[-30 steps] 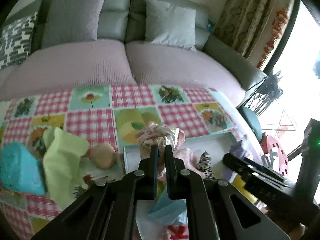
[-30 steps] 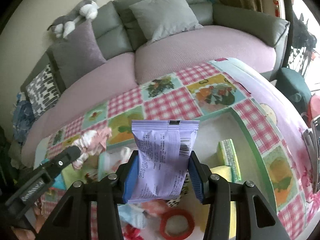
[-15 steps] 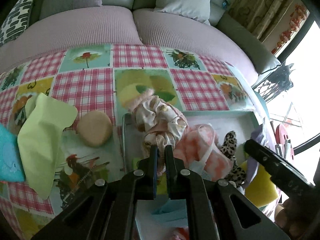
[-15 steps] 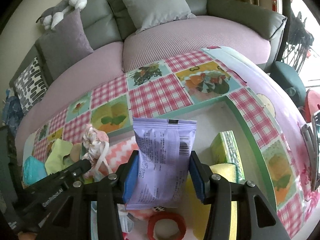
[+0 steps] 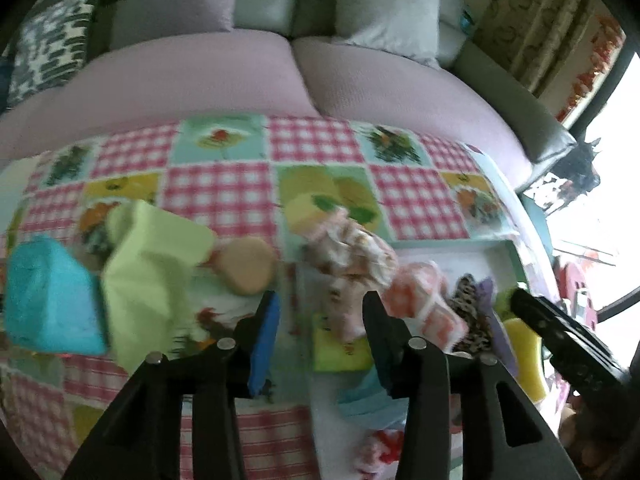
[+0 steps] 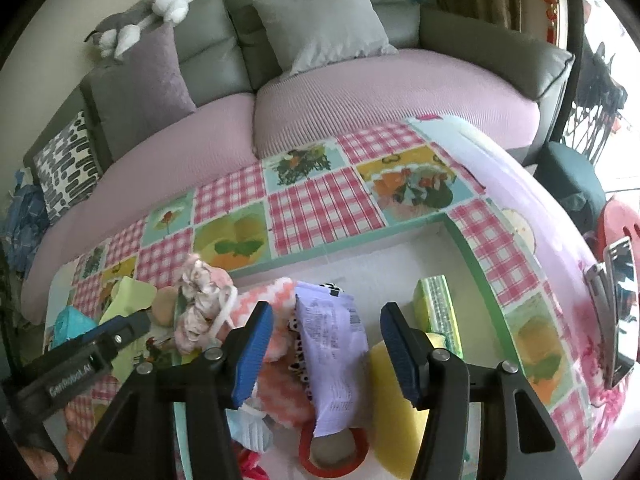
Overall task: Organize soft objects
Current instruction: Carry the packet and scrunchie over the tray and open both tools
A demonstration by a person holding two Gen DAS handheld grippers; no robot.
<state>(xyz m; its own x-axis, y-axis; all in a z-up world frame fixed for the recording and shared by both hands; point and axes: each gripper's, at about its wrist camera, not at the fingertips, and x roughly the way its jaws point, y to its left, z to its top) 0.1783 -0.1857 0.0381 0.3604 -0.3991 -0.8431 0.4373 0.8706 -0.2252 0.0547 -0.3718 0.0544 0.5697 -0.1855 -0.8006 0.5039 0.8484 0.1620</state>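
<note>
1. The landmark is the green-rimmed tray (image 6: 472, 256) on the checked tablecloth (image 6: 320, 208); everything below is placed against it.
2. The right gripper (image 6: 326, 344) hangs over the tray with its blue-padded jaws spread wide and nothing between them. The lilac snack packet (image 6: 334, 356) lies below, inside the tray, on top of the pile there and apart from both pads.
3. The left gripper (image 5: 318, 328) is likewise spread, gripping nothing, and hovers over the tray's left edge. The floral scrunchie (image 5: 352, 256) sits just beyond its fingertips at that edge; whether it is wholly inside the rim I cannot tell, as the left view is blurred.
4. Already in the tray: a pink-and-white zigzag cloth (image 6: 276, 296), a leopard-print piece (image 5: 470, 300), a yellow sponge (image 6: 394, 404), a green-and-yellow scouring sponge (image 6: 436, 312) and a red ring (image 6: 340, 460).
5. Left of the tray, still on the tablecloth: a pale green cloth (image 5: 148, 264), a turquoise sponge (image 5: 50, 300) and a round tan puff (image 5: 248, 266).
6. Judged from this, the step in hand is the release of the packet and the scrunchie into the tray; the sorting looks well along but unfinished.
7. The next move probably calls for the left gripper to swing away from the tray to the three loose items. The tan puff is nearest. The green cloth is limp and needs a pinch on a raised fold; it lies against the turquoise sponge and may drag it.
</note>
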